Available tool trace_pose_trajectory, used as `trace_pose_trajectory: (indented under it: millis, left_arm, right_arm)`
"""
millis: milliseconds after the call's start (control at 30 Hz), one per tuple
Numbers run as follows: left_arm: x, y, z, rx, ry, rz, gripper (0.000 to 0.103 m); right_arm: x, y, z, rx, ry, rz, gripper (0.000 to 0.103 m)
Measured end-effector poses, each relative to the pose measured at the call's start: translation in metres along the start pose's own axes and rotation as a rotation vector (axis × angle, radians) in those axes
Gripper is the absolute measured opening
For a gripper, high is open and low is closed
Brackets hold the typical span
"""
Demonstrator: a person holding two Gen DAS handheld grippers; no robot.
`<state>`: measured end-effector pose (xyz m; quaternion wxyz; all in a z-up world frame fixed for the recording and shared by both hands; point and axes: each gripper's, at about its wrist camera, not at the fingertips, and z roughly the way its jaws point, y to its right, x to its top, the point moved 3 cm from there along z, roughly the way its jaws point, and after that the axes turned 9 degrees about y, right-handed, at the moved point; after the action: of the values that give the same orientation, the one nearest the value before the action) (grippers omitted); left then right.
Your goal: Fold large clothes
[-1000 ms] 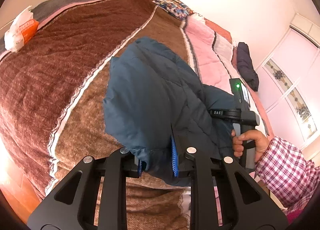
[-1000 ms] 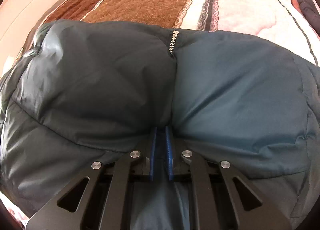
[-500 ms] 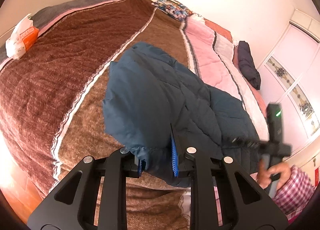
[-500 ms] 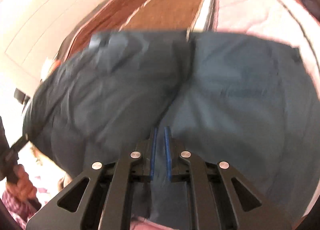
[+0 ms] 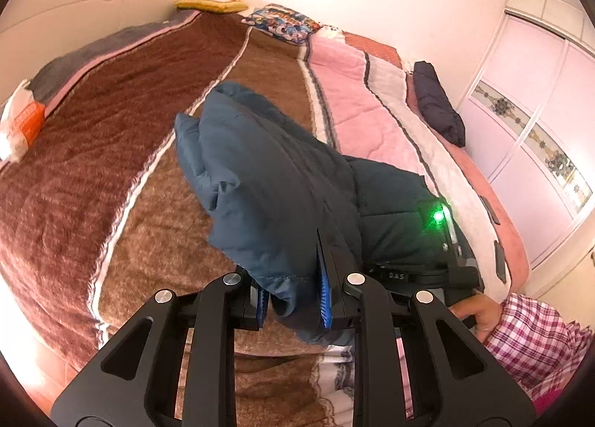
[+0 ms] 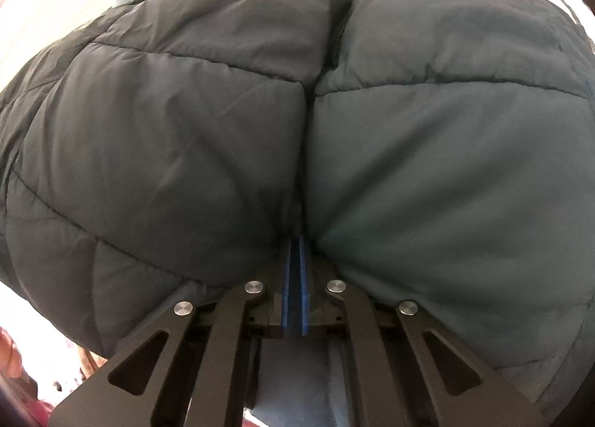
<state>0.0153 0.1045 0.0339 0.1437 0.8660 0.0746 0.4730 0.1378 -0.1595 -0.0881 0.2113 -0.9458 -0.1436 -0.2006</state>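
The blue padded jacket (image 5: 275,181) lies bunched on the brown bedspread (image 5: 122,152) near the bed's near edge. The left gripper (image 5: 293,297) pinches its hem; the right gripper (image 6: 295,271) is clamped on its centre seam. Bare bedspread stretches left and far, to the pillows (image 5: 279,23).

I count 1 padded jacket (image 5: 267,189), teal, on 1 bed (image 5: 111,152). 2 grippers: left gripper (image 5: 293,297) and right gripper (image 6: 295,278), 2 blue pads each. 2 pillows at the far end: 1 yellow pillow (image 5: 210,4), 1 patterned pillow (image 5: 282,23). 1 dark bundle (image 5: 438,107) at the bed's right edge. 1 orange-white pack (image 5: 18,122) far left. 1 hand (image 5: 476,315) in view.
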Motion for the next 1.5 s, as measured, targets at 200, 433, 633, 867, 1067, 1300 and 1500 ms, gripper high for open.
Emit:
trace_pose_trajectory:
  millis: [200, 433, 633, 867, 1067, 1300, 1500]
  left_arm:
    - [0.006, 0.006, -0.003, -0.001, 0.012, 0.007, 0.021]
    - [0.012, 0.026, -0.007, -0.045, 0.027, 0.034, 0.020]
    - [0.008, 0.065, -0.009, -0.095, 0.008, 0.146, 0.020]
    - [0.015, 0.107, -0.012, -0.130, 0.031, 0.253, 0.021]
    - [0.018, 0.154, -0.004, -0.211, 0.018, 0.342, 0.021]
    - [0.002, 0.233, 0.021, -0.352, -0.045, 0.482, 0.020]
    - [-0.037, 0.297, 0.063, -0.476, -0.163, 0.556, 0.021]
  right_arm:
    - [-0.017, 0.002, -0.062, 0.100, 0.092, 0.007, 0.006]
    - [-0.076, -0.001, -0.055, 0.150, -0.031, 0.007, 0.006]
    - [-0.079, 0.001, -0.027, 0.130, -0.081, 0.004, 0.004]
    - [-0.066, 0.025, -0.073, 0.189, 0.032, 0.040, 0.004]
    - [-0.050, 0.128, -0.176, 0.048, 0.327, 0.240, 0.004]
    - [-0.078, 0.195, -0.158, 0.037, 0.287, 0.461, 0.007]
    - [-0.087, 0.208, -0.151, 0.093, 0.294, 0.497, 0.007]
